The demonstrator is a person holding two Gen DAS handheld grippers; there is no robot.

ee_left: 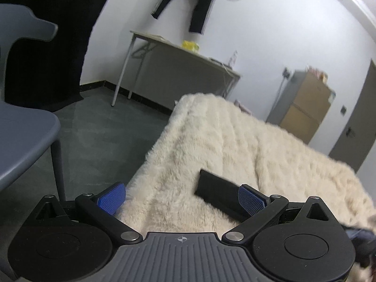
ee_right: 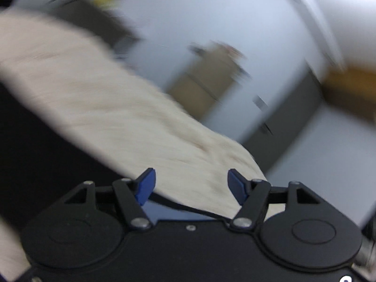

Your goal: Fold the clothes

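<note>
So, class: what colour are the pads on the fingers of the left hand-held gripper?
Blue, with a fine dotted texture; the pads show best in the left wrist view.

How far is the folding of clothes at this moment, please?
Done: a dark folded piece appears to lie flat on the fluffy cream blanket. In hand: nothing; the left gripper and right gripper are both open and empty. Left: unclear, since the right view is blurred and no other loose garment shows.

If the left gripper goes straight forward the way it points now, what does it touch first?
Most likely the cream fluffy blanket, which lies directly ahead between the open pads of the left gripper. The flat black object on the blanket sits slightly toward the right pad, so it could be touched instead; depth is unclear.
</note>
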